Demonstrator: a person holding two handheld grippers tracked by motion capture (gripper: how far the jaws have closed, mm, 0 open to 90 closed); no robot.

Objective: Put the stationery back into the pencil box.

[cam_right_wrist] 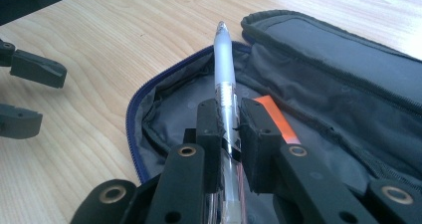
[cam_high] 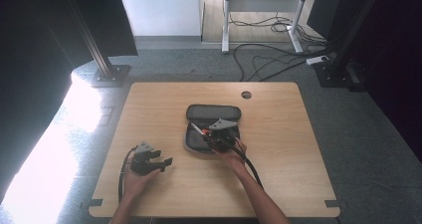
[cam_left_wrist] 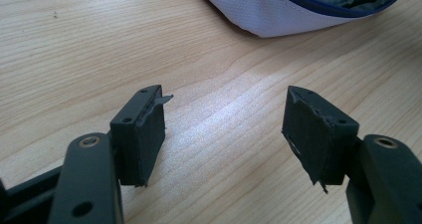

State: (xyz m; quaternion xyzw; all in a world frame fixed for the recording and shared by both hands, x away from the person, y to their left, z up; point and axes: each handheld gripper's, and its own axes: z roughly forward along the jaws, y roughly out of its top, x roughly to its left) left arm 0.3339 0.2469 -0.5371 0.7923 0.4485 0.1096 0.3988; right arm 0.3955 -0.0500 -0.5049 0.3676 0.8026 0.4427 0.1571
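A dark grey pencil case (cam_high: pixel 213 113) lies unzipped in the middle of the wooden table (cam_high: pixel 278 134), its lid folded back. My right gripper (cam_high: pixel 208 137) hovers over the open case, shut on a clear, white-bodied pen (cam_right_wrist: pixel 224 69) whose tip points out beyond the jaws toward the case's blue-zippered rim. An orange item (cam_right_wrist: pixel 276 117) lies inside the case (cam_right_wrist: pixel 318 74). My left gripper (cam_high: pixel 166 165) rests low at the table's front left, apart from the case. Its jaws stand open (cam_left_wrist: pixel 226 104) over bare wood. The case's pale outer corner (cam_left_wrist: pixel 278 15) lies ahead of them.
A round cable hole (cam_high: pixel 246 94) sits near the table's far edge. Black frame posts (cam_high: pixel 102 55) and floor cables (cam_high: pixel 278 59) stand beyond the table. In the right gripper view, the left gripper (cam_right_wrist: pixel 25 92) is at the left edge.
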